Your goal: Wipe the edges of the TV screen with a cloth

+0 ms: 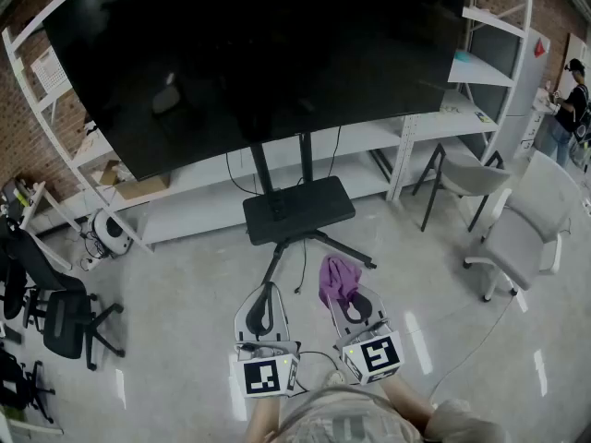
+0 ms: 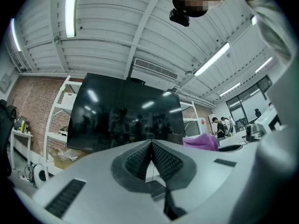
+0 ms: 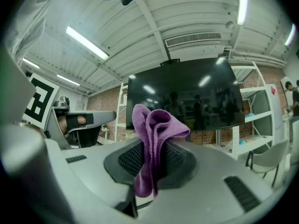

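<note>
A large black TV screen (image 1: 249, 63) stands on a wheeled stand (image 1: 297, 209) ahead of me; it also fills the middle of the left gripper view (image 2: 124, 113) and the right gripper view (image 3: 187, 97). My right gripper (image 1: 343, 292) is shut on a purple cloth (image 1: 338, 278), which bunches up out of the jaws (image 3: 152, 139). My left gripper (image 1: 263, 295) is shut with nothing in it, its ribbed pads (image 2: 161, 158) meeting. Both grippers hang low near my body, well short of the screen. The cloth's edge (image 2: 202, 141) peeks in at the right of the left gripper view.
White shelving (image 1: 480, 72) runs behind the TV. Grey chairs (image 1: 531, 224) stand at the right, black office chairs (image 1: 51, 307) at the left. A small white device (image 1: 109, 233) and cables lie on the floor. People stand at the far right (image 1: 568, 104).
</note>
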